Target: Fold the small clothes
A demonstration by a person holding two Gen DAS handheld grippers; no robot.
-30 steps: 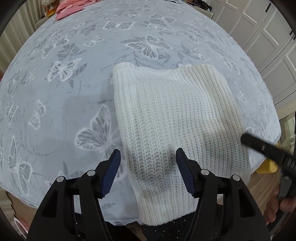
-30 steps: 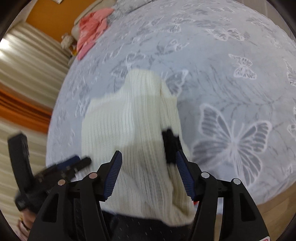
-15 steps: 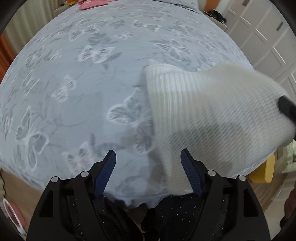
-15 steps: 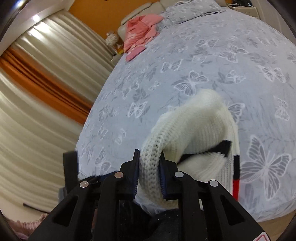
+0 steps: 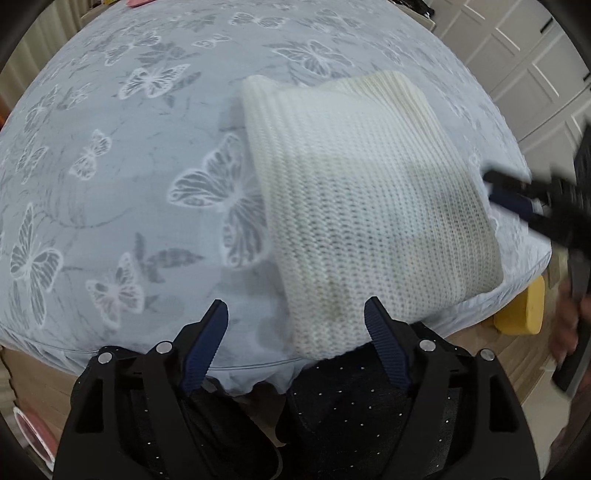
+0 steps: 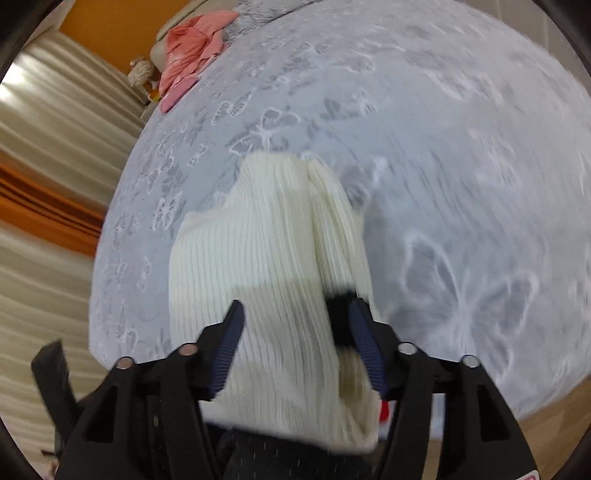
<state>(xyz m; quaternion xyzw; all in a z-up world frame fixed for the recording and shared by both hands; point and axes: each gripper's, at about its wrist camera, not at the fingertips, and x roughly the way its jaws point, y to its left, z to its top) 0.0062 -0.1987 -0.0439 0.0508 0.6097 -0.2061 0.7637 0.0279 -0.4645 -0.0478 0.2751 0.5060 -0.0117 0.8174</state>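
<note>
Butterfly-print bedspread (image 5: 110, 177), curtains (image 6: 48, 155), orange wall (image 6: 110, 26), white closet doors (image 5: 524, 74).

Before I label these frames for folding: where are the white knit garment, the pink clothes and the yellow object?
white knit garment (image 5: 362, 206), left wrist view, middle of its top layer.
pink clothes (image 6: 192, 48), right wrist view, centre of the heap.
yellow object (image 5: 524, 314), left wrist view, its side.

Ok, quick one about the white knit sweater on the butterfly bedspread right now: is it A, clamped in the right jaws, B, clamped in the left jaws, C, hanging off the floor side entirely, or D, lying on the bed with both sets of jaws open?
D: the white knit sweater lies folded on the bedspread, and both the left gripper and right gripper show jaws spread apart, gripping nothing.
</note>
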